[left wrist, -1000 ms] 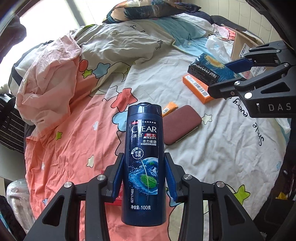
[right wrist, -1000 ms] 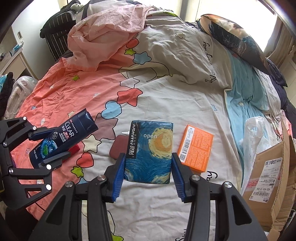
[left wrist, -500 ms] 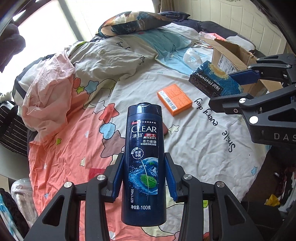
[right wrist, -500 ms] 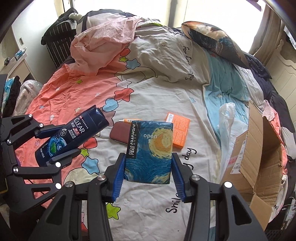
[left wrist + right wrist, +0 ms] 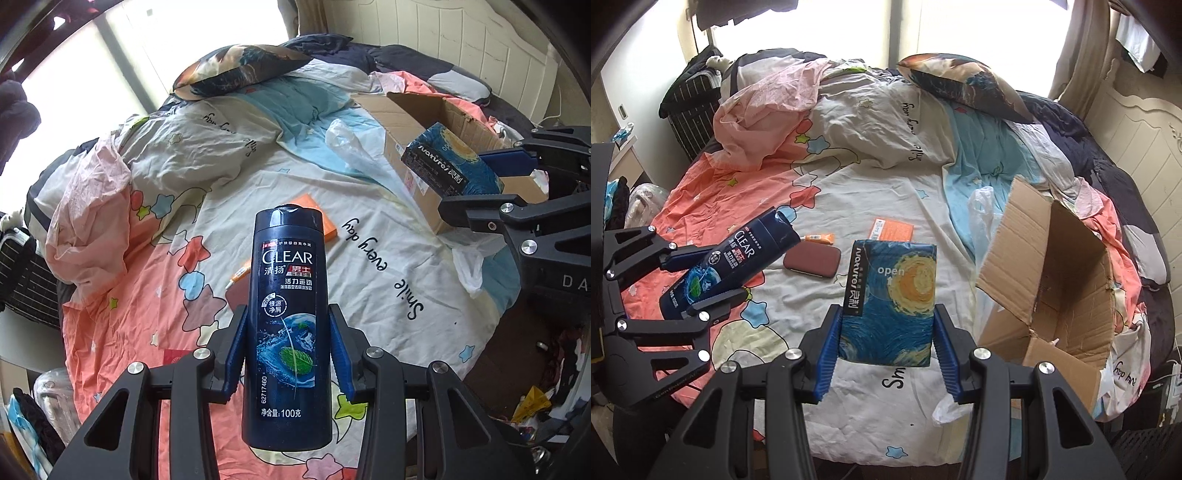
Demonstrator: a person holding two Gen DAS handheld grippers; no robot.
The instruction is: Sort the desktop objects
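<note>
My left gripper is shut on a dark blue CLEAR shampoo bottle and holds it high above the bed; it also shows in the right wrist view. My right gripper is shut on a blue tissue pack with a starry-night print, held above the bed just left of an open cardboard box. In the left wrist view the pack hangs over the box. An orange box, a brown case and a small orange tube lie on the bedsheet.
The bed carries a star-patterned sheet, a crumpled pink cloth, a dark printed pillow and a clear plastic bag beside the box. A striped black bag stands at the far left. Clutter lies on the floor to the right.
Both grippers have risen and swung right with their objects. The cardboard box has come fully into view, and the tissue pack is now beside and over it.
</note>
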